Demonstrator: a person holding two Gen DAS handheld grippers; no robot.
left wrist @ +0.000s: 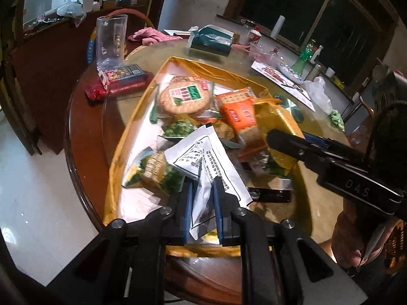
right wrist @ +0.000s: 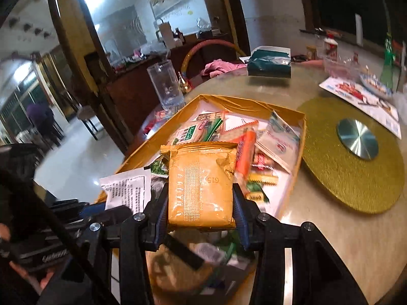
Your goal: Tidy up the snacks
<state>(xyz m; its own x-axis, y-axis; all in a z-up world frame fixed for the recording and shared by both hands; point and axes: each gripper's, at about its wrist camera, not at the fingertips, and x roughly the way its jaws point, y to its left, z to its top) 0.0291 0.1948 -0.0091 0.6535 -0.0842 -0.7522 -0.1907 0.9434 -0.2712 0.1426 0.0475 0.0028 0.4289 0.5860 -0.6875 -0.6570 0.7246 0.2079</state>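
two tools (left wrist: 202, 193) (right wrist: 201, 198) gripping packets, gold tray rim (left wrist: 132, 117) close below

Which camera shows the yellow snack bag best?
The right wrist camera. There the yellow snack bag sits front and centre, its whole face showing, pinched between the right tongs. The left wrist camera shows only a corner of the bag, off to the side behind those tongs, above the gold box.

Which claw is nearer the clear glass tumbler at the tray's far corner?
Left. The left claw, shut on a white sachet, is on the side of the gold tray toward the clear glass tumbler; the right claw, gripping a gold packet, sits farther across.
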